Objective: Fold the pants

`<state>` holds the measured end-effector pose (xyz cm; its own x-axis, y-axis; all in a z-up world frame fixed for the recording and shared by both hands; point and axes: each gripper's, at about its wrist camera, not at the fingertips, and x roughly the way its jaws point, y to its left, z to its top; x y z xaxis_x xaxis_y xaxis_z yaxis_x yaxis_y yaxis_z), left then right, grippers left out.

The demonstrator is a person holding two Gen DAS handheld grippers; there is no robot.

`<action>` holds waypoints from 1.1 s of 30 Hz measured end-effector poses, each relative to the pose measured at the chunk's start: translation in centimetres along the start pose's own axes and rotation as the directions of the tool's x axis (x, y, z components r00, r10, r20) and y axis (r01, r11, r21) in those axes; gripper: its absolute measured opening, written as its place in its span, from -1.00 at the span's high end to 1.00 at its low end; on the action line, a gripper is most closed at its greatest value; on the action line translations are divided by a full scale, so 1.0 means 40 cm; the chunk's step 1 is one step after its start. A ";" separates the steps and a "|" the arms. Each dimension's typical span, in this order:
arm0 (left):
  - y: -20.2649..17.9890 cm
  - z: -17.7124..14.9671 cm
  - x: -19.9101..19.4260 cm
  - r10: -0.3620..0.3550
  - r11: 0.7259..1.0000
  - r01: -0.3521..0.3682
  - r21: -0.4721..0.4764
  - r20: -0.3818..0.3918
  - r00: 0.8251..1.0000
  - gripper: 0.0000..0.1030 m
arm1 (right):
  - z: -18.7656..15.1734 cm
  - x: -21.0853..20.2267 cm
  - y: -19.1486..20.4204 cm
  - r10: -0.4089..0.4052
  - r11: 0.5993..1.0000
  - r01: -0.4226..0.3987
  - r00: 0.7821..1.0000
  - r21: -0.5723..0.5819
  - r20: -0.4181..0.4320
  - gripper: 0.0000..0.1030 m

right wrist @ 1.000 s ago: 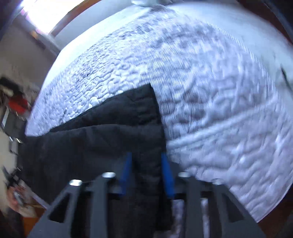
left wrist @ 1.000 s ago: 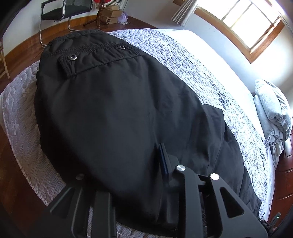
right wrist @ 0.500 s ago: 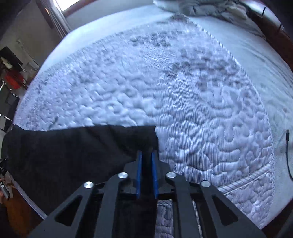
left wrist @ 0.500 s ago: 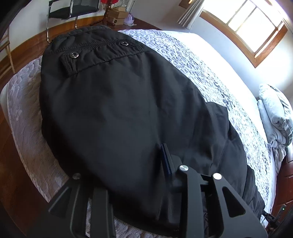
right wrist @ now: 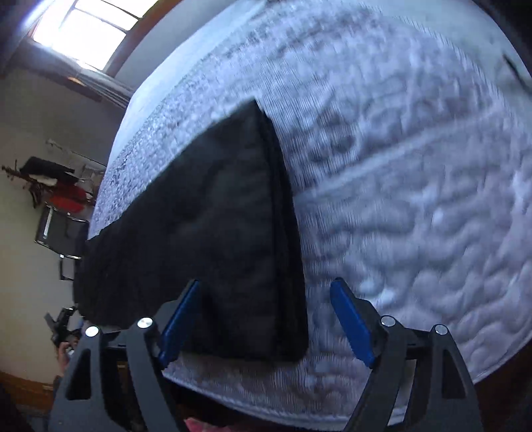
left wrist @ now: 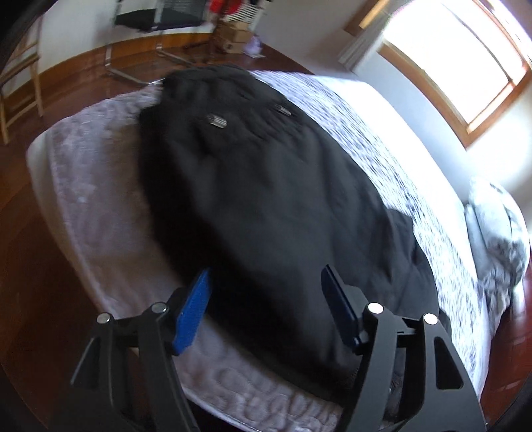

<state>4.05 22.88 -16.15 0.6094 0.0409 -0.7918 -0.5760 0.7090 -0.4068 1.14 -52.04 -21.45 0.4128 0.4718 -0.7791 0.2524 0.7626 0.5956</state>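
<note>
Black pants (left wrist: 266, 199) lie flat along the near side of the bed, legs stacked one on the other, waistband with two metal snaps at the far end. My left gripper (left wrist: 266, 295) is open and empty just above the near edge of the pants. In the right wrist view the leg-hem end of the pants (right wrist: 232, 232) lies on the quilt. My right gripper (right wrist: 266, 309) is open and empty over that hem end, its blue pads (right wrist: 349, 319) apart.
The pants rest on a pale quilted bed cover (left wrist: 99, 216), which also shows in the right wrist view (right wrist: 415, 199). A crumpled duvet (left wrist: 498, 232) lies at the head of the bed. A chair (left wrist: 156, 20) and boxes stand on the wooden floor (left wrist: 20, 266) beyond.
Both grippers were shut on the pants' fabric and have now opened and let go. Both have pulled back a little from the cloth. The pants now lie flat.
</note>
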 end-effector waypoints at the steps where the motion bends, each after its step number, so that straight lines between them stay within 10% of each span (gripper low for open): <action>1: 0.018 0.013 0.000 0.008 1.000 -0.008 -0.017 0.003 1.000 -0.31 | -0.006 0.000 -0.004 0.015 1.000 -0.015 1.000 0.012 0.019 -0.62; 5: 0.057 0.061 0.018 0.021 0.998 -0.021 -0.058 0.001 1.000 -0.31 | -0.008 0.015 0.002 0.145 0.986 -0.145 0.989 0.083 0.005 -0.61; 10: 0.045 0.122 0.075 -0.016 0.998 0.013 -0.068 -0.030 0.999 -0.29 | -0.010 0.038 0.027 0.090 0.995 -0.087 0.995 0.054 -0.050 -0.63; 18: 0.026 0.136 0.098 0.011 0.997 -0.015 -0.076 -0.052 0.999 0.83 | -0.006 0.078 0.066 0.015 1.000 -0.015 0.996 0.002 -0.089 -0.77; 33: 0.068 0.108 0.053 0.048 0.995 -0.048 -0.082 -0.001 0.999 0.83 | 0.009 0.075 0.056 0.046 0.998 -0.042 0.994 0.040 -0.095 -0.81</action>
<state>6.11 27.93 -16.97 0.5804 0.0744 -0.8109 -0.6477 0.6458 -0.4043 3.28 -49.06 -22.38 0.3393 0.5460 -0.7660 0.2695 0.7238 0.6352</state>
